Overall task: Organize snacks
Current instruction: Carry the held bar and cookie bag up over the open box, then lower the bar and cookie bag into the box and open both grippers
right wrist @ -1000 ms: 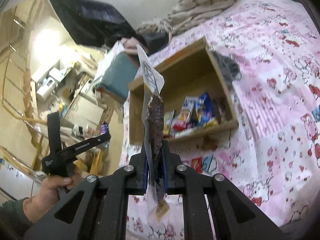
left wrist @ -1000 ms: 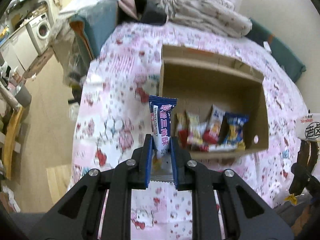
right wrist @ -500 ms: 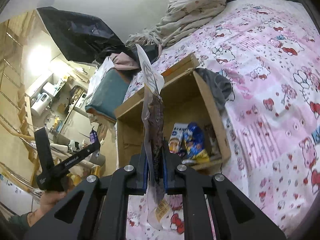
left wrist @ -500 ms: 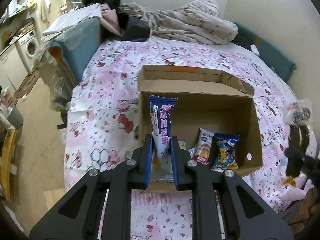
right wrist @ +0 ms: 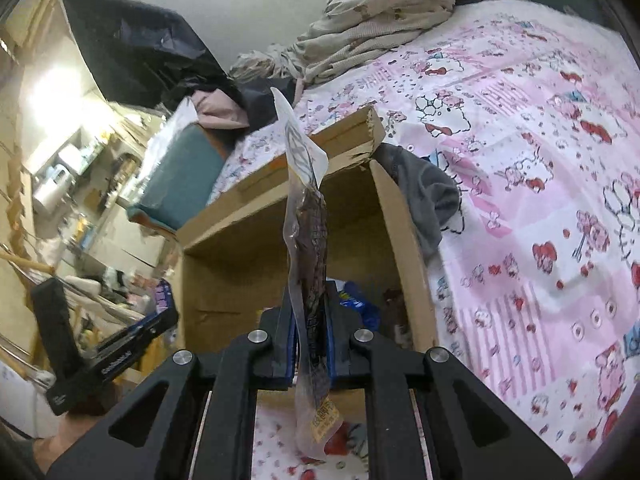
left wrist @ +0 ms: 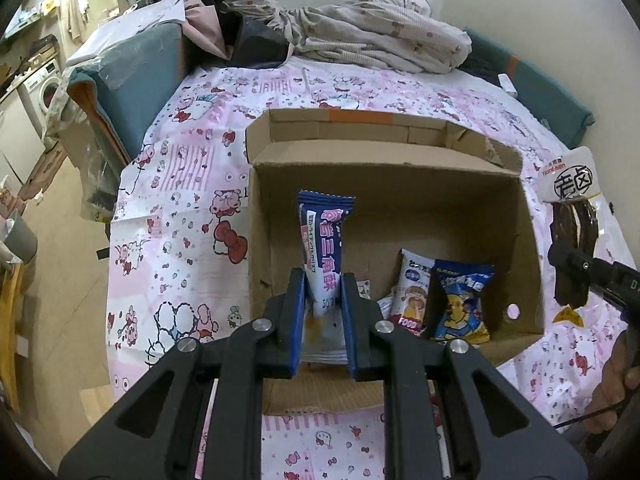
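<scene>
Both grippers are clamped on snacks above a cardboard box (left wrist: 256, 240) on the pink bedspread (left wrist: 180, 208): left gripper (left wrist: 322, 312) pinches a blue-and-white packet (left wrist: 324, 240), right gripper (right wrist: 310, 344) a clear pouch (right wrist: 310, 240) of dark snack. At least 2 packets (left wrist: 440, 300) already stand inside; these 2 appear still to go.

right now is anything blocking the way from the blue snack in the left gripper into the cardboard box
Nothing visible does. The blue snack packet is shut in the left gripper over the open cardboard box; packets already inside lie to its right.
</scene>
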